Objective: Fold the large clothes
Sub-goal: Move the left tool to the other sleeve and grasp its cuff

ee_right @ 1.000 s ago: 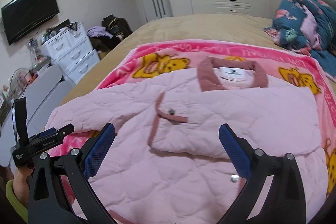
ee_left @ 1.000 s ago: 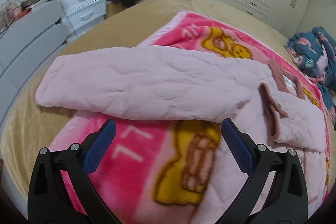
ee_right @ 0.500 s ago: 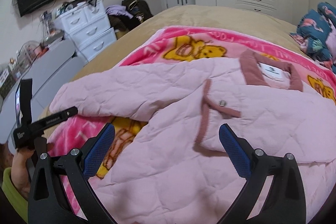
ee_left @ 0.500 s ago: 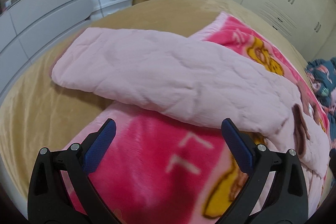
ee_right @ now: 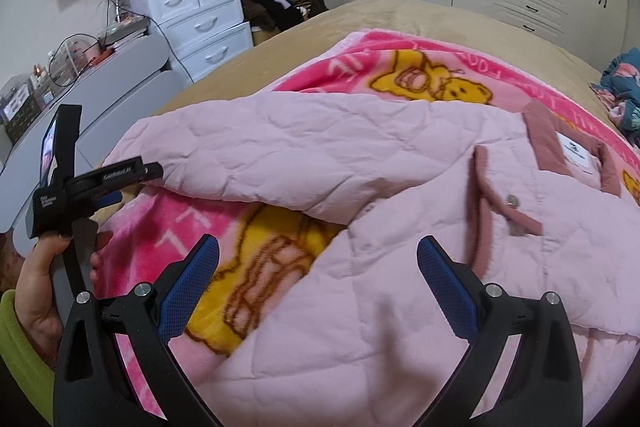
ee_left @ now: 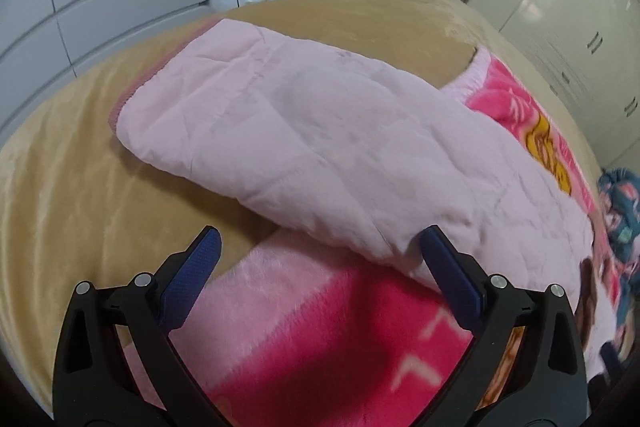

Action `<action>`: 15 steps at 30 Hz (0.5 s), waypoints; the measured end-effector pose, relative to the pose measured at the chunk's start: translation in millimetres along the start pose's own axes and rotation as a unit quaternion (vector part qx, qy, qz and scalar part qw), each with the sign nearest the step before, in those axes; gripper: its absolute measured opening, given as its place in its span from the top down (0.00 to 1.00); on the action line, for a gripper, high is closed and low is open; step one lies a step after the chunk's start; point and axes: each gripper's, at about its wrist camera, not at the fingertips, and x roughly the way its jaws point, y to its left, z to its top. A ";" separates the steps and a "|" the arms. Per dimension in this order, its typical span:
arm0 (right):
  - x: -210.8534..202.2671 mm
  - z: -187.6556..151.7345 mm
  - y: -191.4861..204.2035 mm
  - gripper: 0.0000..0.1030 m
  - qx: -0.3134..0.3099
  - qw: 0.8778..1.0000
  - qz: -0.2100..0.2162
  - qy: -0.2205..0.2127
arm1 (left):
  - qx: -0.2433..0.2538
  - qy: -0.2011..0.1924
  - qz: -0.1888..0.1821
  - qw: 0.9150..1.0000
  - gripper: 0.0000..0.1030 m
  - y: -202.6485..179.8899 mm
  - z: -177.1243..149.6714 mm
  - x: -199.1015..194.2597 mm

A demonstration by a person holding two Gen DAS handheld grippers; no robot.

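The pink jacket (ee_right: pixel 400 187) lies on the blanket (ee_right: pixel 420 75). The left gripper (ee_left: pixel 316 251) and the right gripper (ee_right: pixel 318 259) both have their fingers spread and grasp nothing.

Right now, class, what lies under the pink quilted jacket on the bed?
Under the pink quilted jacket lies a pink bear-print blanket; the sleeve end rests on the tan bedcover. Anything beneath the jacket's body is covered.

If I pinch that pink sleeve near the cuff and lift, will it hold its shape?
Probably not: the quilted sleeve already creases and sags over the blanket, so it should drape. Its puffy padding suggests it is light. The open left claw may need a deep bite.
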 end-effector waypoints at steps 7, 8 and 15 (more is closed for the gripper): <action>4.9 -0.5 3.3 0.04 -0.003 1.000 0.000 0.003 | -0.064 0.020 -0.049 0.997 0.09 23.3 15.6 18.2; 4.2 -0.9 2.3 0.04 -0.002 1.000 -0.003 0.003 | -0.071 0.018 -0.052 0.996 0.09 25.5 18.5 19.6; -10.1 -3.3 -9.4 0.04 0.010 1.000 -0.017 -0.003 | -0.120 -0.031 -0.049 0.991 0.47 47.1 41.0 22.1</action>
